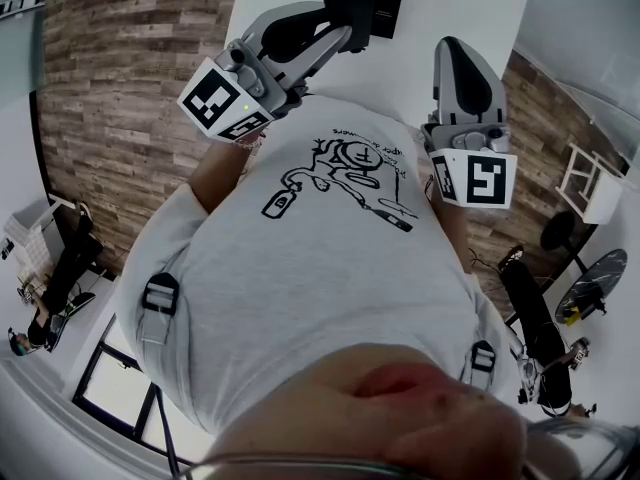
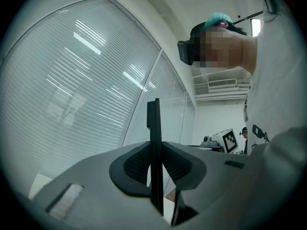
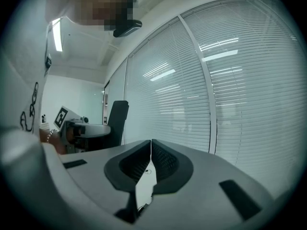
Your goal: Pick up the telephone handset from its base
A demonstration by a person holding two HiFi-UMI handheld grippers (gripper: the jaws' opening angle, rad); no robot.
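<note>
Head view: the left hand-held gripper [image 1: 345, 33], a grey moulded-plastic body carrying a cube with black-and-white square markers, sits at upper left and reaches toward the white, smooth surface [image 1: 470, 8]. Its jaws are clenched on the lower edge of a thin black flat rectangular slab [image 1: 365, 0], which stands beyond the jaw tips, over the edge of the surface. The slab is matte with straight edges, and a pale label shows on its face. Whether this slab is the telephone handset cannot be told; no base is identifiable.

Left gripper view: the slab is seen edge-on, upright, as a narrow black blade. The two black ribbed pads [image 2: 136, 164] press on it from either side. Pale horizontal slatted blinds [image 2: 72, 80] behind glass fill the background.

Centre of the head view: the person's light grey fabric T-shirt [image 1: 320, 288] with a black line drawing lies between the two hand-held grippers. A brown wood-plank floor [image 1: 110, 88] shows at far left.

The right hand-held gripper [image 1: 460, 53] is of the same grey plastic and has a marker cube at its rear. It points toward the surface, well apart from the slab. In the right gripper view its ribbed pads meet at the tips with nothing between them.
</note>
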